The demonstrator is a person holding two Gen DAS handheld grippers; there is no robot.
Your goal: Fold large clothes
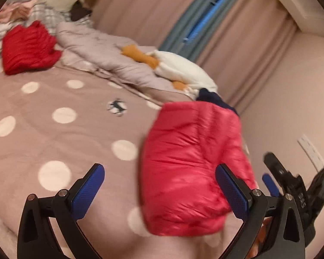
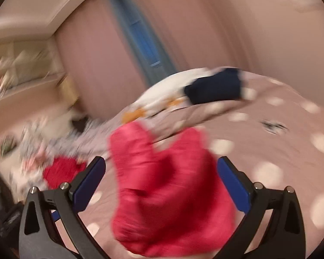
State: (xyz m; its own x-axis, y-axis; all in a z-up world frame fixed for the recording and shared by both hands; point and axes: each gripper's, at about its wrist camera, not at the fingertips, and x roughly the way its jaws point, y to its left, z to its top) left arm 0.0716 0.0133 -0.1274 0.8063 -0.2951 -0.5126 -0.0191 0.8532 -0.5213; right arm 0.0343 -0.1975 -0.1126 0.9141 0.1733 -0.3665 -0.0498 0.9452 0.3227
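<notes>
A red puffy padded garment (image 1: pixel 194 168) lies bunched on the dotted pink bedspread (image 1: pixel 54 129). It also shows, blurred, in the right wrist view (image 2: pixel 166 194). My left gripper (image 1: pixel 159 192) is open, jaws wide apart, with the garment between and just beyond the blue fingertips (image 1: pixel 90 185). My right gripper (image 2: pixel 162 185) is open too, the garment lying between its jaws. The right gripper's body (image 1: pixel 291 183) shows at the right edge of the left wrist view.
A folded red garment (image 1: pixel 28 47) sits at the far left of the bed. A grey duvet (image 1: pixel 101 51), a white and orange plush (image 1: pixel 179 69) and a dark blue cloth (image 2: pixel 213 88) lie behind. Curtains (image 1: pixel 237 43) and wall stand to the right.
</notes>
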